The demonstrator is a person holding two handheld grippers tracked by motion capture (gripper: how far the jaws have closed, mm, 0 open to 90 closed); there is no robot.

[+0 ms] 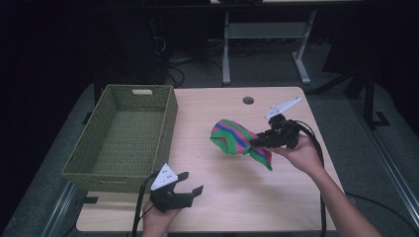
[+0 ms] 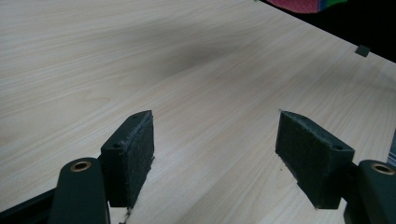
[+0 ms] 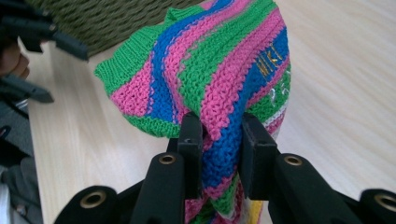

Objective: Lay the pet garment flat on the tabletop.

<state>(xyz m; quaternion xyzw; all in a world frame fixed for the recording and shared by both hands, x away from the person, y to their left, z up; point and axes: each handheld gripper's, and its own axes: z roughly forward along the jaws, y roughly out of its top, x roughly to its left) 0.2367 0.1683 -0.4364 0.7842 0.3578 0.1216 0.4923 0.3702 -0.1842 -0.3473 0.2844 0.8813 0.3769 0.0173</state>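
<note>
Right gripper [image 3: 219, 135] jaws clamped on striped knitted cloth [image 3: 210, 65], woven basket [image 3: 112, 18] behind, over wooden table [image 3: 345, 70]

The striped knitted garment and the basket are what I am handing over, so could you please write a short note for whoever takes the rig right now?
Right hand-held gripper: shut on the striped knitted garment, holding it lifted above the table, right of centre.
Left hand-held gripper: open, holding nothing, low over the table's near edge, just in front of the green woven basket.
Done: garment picked up.
Left: the basket has nothing in it yet; probably the garment goes there, so carry it left and release it inside.
</note>
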